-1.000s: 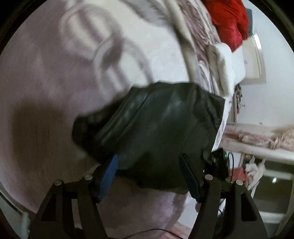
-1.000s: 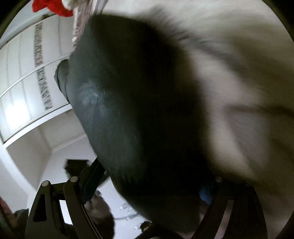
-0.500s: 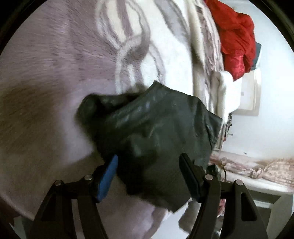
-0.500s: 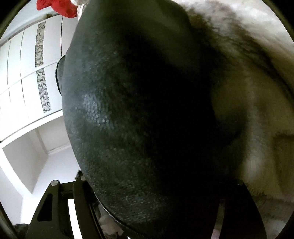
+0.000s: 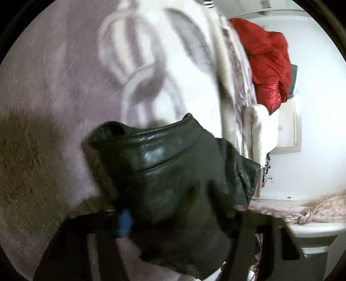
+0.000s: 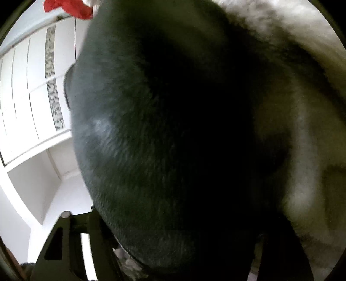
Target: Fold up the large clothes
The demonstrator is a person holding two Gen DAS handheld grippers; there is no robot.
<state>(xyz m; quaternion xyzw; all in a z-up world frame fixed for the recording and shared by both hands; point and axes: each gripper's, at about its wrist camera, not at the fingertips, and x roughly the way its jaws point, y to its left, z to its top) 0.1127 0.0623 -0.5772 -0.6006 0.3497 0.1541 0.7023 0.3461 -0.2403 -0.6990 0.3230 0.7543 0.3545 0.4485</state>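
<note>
Closest to the left wrist lens, the left gripper (image 5: 181, 218) is smeared by motion blur, with only a blue pad (image 5: 125, 220) on one finger standing out. A bunched black leather jacket (image 5: 173, 179) fills the gap between the fingers and drapes down over them — whether the fingers are pinching it or merely spread around it I cannot tell. Its glossy upper edge, a thick rolled seam, curls up just above the gripper, and a loose flap hangs off to the right.

Under and behind the jacket lies a plush blanket (image 5: 64, 86), lilac with a pale looping pattern, a brownish shadowed patch at its left edge. Farther back, at the blanket's right border, a white fluffy fold (image 5: 262, 129) stands up, and a crumpled red garment (image 5: 270, 64) sits beyond it against a white wall (image 5: 320, 140). Low on the right, a pinkish cloth (image 5: 320, 207) rests on a white ledge.

From the right wrist view, the same jacket (image 6: 140, 151) presses right up against the lens and covers most of the frame, dark and grainy. The right gripper (image 6: 173, 259) shows only one black finger frame at the lower left; the rest is buried under leather, so its state cannot be judged. Blurred blanket pile (image 6: 302, 129) shows to the right — and white panelled wardrobe doors (image 6: 26, 97) to the left, with a scrap of red fabric (image 6: 69, 8) at the top.
</note>
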